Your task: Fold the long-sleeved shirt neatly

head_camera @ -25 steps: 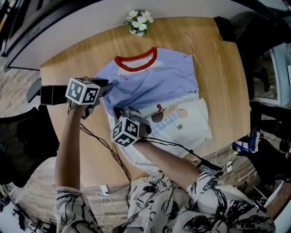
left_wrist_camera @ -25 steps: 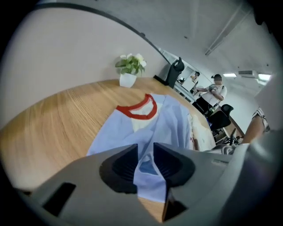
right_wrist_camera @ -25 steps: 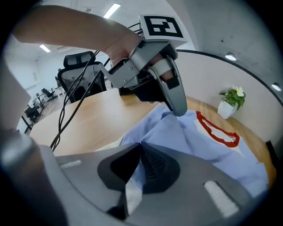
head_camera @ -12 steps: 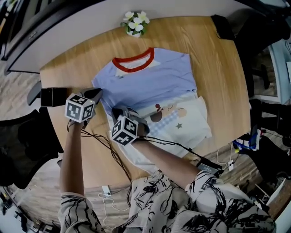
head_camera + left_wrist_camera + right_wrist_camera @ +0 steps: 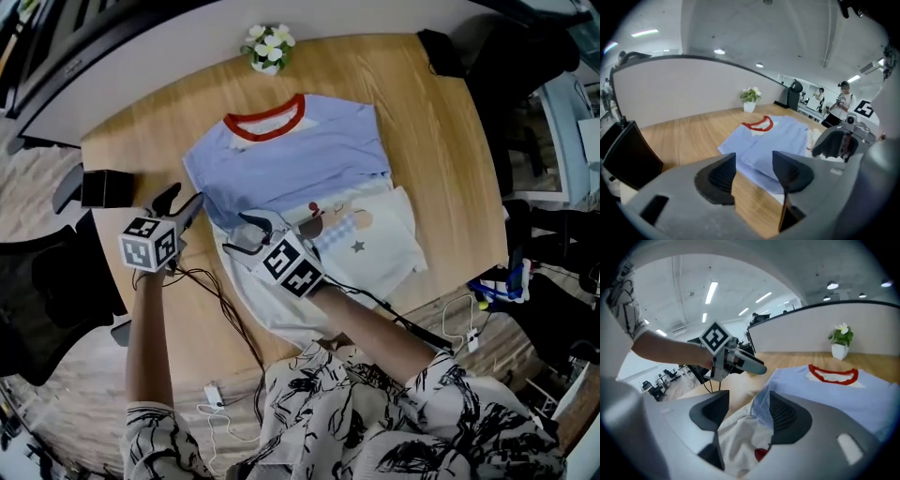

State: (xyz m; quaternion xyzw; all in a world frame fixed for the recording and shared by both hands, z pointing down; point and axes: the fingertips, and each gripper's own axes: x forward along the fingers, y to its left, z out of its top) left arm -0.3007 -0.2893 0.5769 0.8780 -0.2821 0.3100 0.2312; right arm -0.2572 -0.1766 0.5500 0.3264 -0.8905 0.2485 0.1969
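We see the long-sleeved shirt (image 5: pixel 300 155) lying flat on the wooden table (image 5: pixel 441 159), upper centre of the head view, with its red collar toward the flower pot (image 5: pixel 264 49) at the top edge and its white printed lower half toward the bottom. A second ago both grippers were closed on its left side. The left one was at the blue edge in the left middle of the frame, and the right one was low on the cloth beside it. Now both have let go. The left gripper (image 5: pixel 180 200) has drawn back toward the lower left and sits over bare wood just off the shirt's left edge, near the black box (image 5: pixel 105 187). Its jaws have just been opening and now stand moderately apart with nothing between them; its own view shows only wood and the blue fabric beyond. The right gripper (image 5: pixel 242 234) has risen and turned, and it hovers above the shirt's lower left corner. Its jaws have just been opening too and now stand wide; white cloth and a blue fold show in the gap below, but the pads do not press on them. The shirt's left side now lies folded inward in a straight blue edge. Cables (image 5: pixel 225 309) trail across the table toward the bottom of the frame.
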